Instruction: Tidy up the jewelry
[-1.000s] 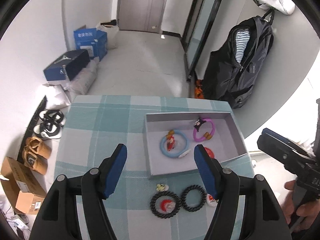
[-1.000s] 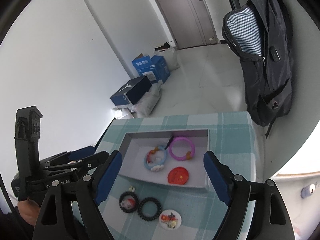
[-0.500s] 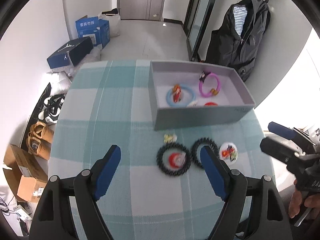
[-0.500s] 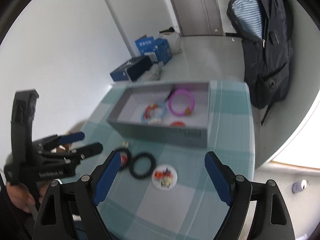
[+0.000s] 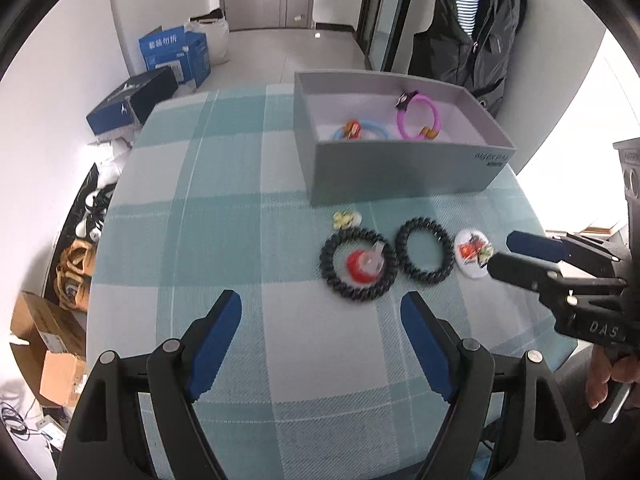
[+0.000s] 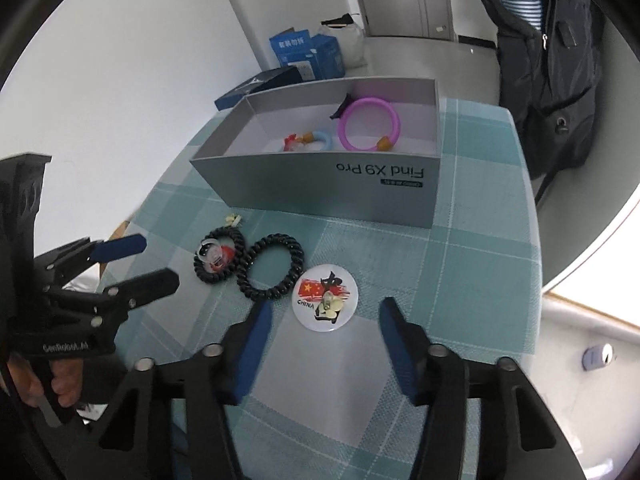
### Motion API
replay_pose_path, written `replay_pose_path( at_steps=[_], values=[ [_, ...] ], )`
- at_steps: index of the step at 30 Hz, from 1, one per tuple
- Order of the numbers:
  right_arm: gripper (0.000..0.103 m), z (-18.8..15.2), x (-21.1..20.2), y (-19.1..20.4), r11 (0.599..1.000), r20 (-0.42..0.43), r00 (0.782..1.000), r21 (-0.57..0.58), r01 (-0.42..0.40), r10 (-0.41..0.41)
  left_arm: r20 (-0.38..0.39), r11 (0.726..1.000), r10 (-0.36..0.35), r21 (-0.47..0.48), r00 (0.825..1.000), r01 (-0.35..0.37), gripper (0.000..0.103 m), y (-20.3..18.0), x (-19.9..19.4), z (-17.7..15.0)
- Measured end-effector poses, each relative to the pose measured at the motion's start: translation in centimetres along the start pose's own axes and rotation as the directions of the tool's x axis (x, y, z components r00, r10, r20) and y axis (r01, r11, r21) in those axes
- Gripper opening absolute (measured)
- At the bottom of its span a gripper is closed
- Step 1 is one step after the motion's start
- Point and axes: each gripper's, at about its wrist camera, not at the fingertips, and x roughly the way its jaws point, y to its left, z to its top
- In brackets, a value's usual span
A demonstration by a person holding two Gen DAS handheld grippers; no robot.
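A grey box (image 5: 400, 176) (image 6: 320, 184) stands on the checked tablecloth and holds a pink ring (image 5: 418, 117) (image 6: 369, 124) and a light blue ring (image 5: 362, 133) (image 6: 320, 140). In front of it lie two black coil hair ties, one (image 5: 357, 264) (image 6: 219, 255) around a red charm, the other (image 5: 426, 256) (image 6: 269, 266) empty, a round white badge (image 5: 474, 253) (image 6: 325, 298), and a small yellow flower piece (image 5: 345, 219) (image 6: 233, 221). My left gripper (image 5: 320, 332) is open and empty, just short of the hair ties. My right gripper (image 6: 324, 328) is open and empty, its fingers either side of the badge's near edge.
The table (image 5: 192, 240) is round with edges close on all sides. A black backpack (image 5: 472, 28) hangs behind the box. Blue boxes (image 5: 176, 52), shoes and cardboard boxes (image 5: 48, 340) lie on the floor at the left.
Both grippers have dropped lower and moved in toward the table. The hair ties and badge now sit close before the fingers. Both stay open and empty.
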Motion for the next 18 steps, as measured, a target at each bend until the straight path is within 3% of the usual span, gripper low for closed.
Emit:
replay_pose_path(
  at_steps=[10, 12, 18],
  values=[
    [0.024, 0.3, 1.2, 1.0, 0.995, -0.020, 0.997, -0.069, 0.070, -0.072, -0.018, 0.998, -0.013, -0.069, 1.000, 0.012, 0.079, 1.5, 0.1, 0.4],
    [0.010, 0.2, 1.2, 1.1, 0.994, -0.020, 0.996, -0.080, 0.080, -0.081, -0.015, 0.997, -0.010, -0.073, 1.000, 0.008, 0.079, 1.6, 0.0, 0.4],
    [0.010, 0.0, 1.0, 1.5, 0.988, -0.011, 0.993, -0.108, 0.113, -0.114, -0.016, 0.995, -0.038, -0.089, 0.999, 0.036, 0.079, 2.1, 0.2, 0.7]
  ],
)
